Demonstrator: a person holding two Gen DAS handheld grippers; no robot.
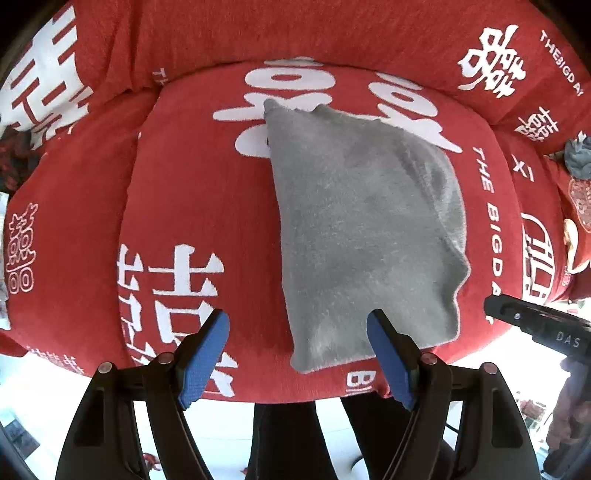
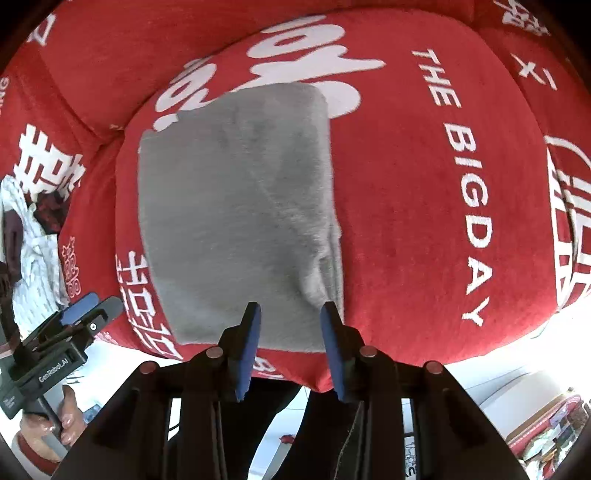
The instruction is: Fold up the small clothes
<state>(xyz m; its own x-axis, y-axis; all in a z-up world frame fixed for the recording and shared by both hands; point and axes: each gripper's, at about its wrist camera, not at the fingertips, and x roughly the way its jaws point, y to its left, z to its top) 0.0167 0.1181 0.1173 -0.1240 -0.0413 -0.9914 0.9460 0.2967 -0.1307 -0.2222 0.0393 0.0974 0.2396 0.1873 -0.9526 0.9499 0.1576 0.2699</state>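
A folded grey fleece garment lies flat on a red cushion printed with large white characters and the words "THE BIG DAY", its near edge close to the cushion's front rim. A similar red cover spreads behind the cushion, and a crumpled grey cloth rests on the red fabric well off to the right in the left wrist view. A pale patterned cloth lies beside the cushion at the left edge of the right wrist view. The left gripper hangs above the garment's near corner with its blue pads spread wide, holding nothing. The right gripper hangs over the garment's near edge, its jaws partly apart and empty, the fabric lying clear beneath them. A hand grasps the left tool's handle.
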